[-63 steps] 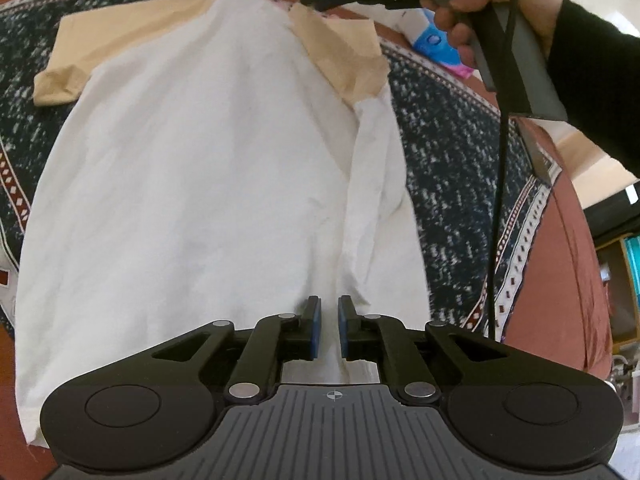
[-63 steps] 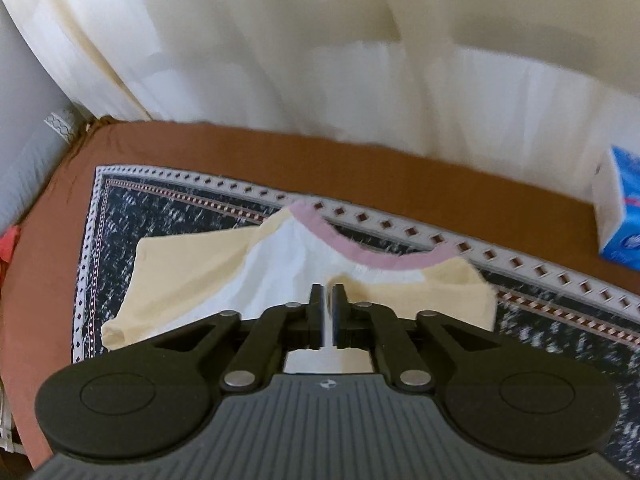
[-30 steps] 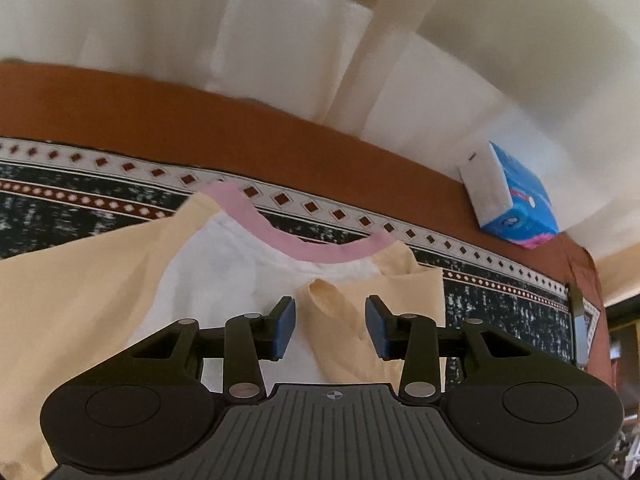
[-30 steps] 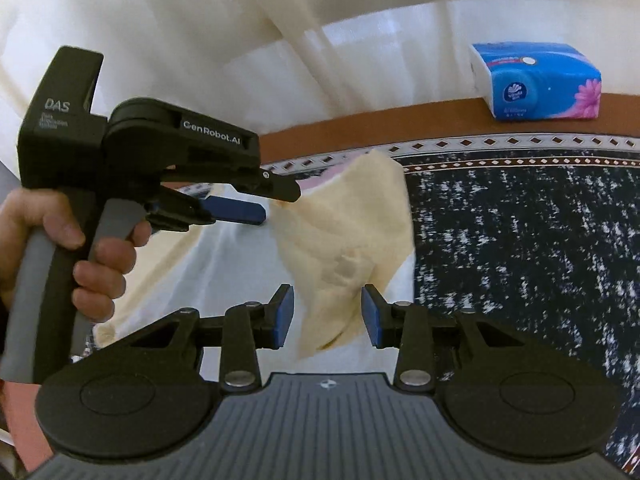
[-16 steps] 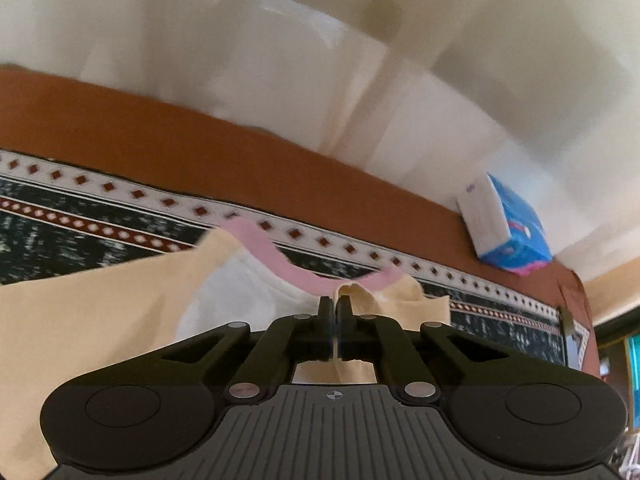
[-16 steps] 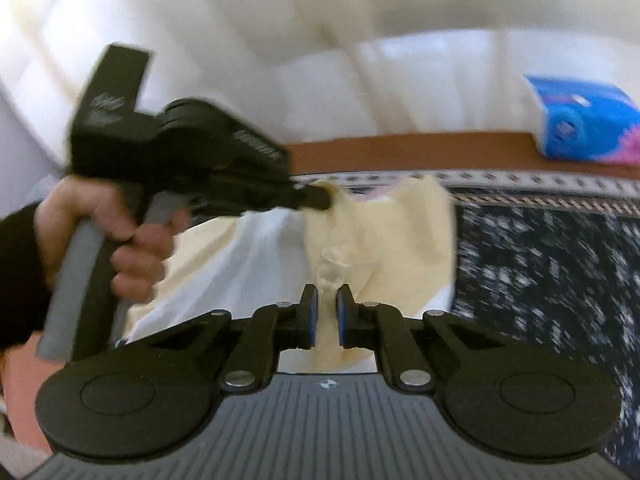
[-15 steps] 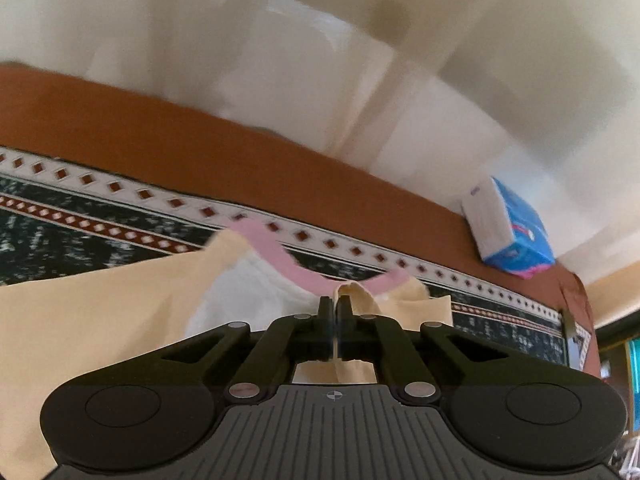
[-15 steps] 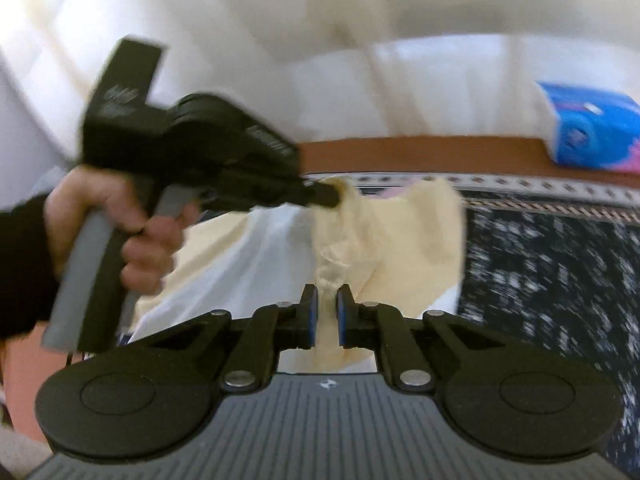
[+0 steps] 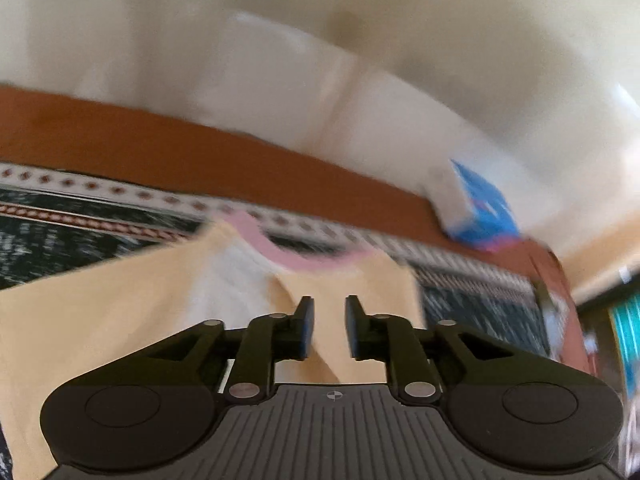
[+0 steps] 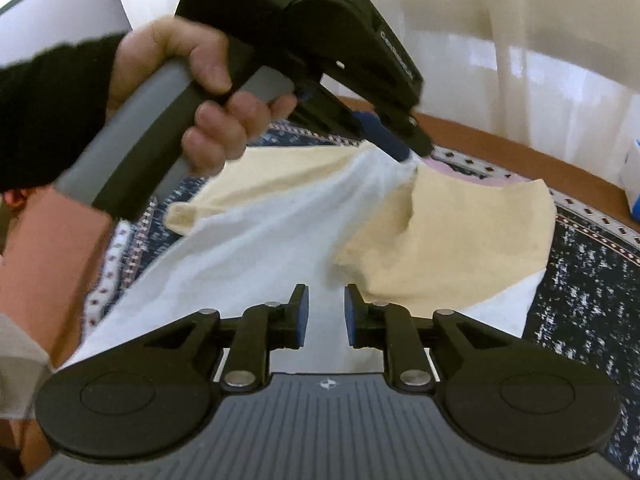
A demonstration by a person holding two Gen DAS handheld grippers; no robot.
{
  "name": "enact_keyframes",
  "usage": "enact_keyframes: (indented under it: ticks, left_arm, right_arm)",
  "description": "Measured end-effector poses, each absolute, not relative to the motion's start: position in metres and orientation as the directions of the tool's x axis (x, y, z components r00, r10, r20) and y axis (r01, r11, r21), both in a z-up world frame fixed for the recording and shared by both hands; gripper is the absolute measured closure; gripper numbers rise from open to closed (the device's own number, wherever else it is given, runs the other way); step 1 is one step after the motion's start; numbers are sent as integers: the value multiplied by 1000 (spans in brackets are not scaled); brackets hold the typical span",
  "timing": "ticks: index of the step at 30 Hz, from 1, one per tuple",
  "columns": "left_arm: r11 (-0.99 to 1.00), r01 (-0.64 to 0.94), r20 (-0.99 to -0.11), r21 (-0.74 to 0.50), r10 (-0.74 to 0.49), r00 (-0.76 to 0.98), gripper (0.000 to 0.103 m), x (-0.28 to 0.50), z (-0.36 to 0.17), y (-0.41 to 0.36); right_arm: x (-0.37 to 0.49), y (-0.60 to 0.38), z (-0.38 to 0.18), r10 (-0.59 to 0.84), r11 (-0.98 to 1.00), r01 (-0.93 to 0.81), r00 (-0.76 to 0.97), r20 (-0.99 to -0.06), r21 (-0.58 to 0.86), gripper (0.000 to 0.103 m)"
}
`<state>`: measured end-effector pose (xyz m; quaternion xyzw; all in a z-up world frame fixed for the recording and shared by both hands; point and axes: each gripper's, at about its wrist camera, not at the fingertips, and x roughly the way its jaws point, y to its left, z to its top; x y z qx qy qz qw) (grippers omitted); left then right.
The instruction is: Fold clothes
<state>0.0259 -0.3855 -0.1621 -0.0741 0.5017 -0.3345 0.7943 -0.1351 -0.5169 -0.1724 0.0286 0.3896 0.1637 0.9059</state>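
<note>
A white T-shirt (image 10: 260,240) with pale yellow sleeves and a pink collar (image 9: 280,256) lies on the dark patterned cloth (image 10: 580,280). The right side is folded in, so the yellow sleeve (image 10: 460,232) rests on the white body. My left gripper (image 9: 327,320) is open, with a yellow fold of the shirt (image 9: 328,344) showing in the gap. In the right wrist view the left gripper (image 10: 412,152) hangs above the shirt near the collar, and white fabric is bunched up to its tips. My right gripper (image 10: 326,308) is open just above the white fabric.
A blue tissue box (image 9: 480,212) stands at the far right on the brown surface (image 9: 120,136). Pale curtains (image 10: 520,40) hang behind. A person's hand (image 10: 192,80) in a black sleeve holds the left gripper's handle.
Both grippers were shut on the shirt half a second ago and now stand open. The left gripper has risen in the right wrist view, with the fabric drawn up under it.
</note>
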Motion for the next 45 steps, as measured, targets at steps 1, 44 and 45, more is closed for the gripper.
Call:
enact_keyframes:
  ticks: [1, 44, 45]
  left_arm:
    - [754, 503, -757, -424, -599, 260, 66, 15, -160, -389]
    - [848, 393, -822, -355, -483, 300, 50, -191, -144, -244]
    - [871, 350, -828, -344, -457, 325, 50, -188, -145, -232]
  right_arm:
    - [-142, -520, -167, 318, 946, -266, 650, -690, 185, 82]
    - [-250, -553, -117, 347, 936, -164, 593, -726, 313, 73]
    - [-233, -547, -111, 364, 930, -200, 605, -708, 308, 73]
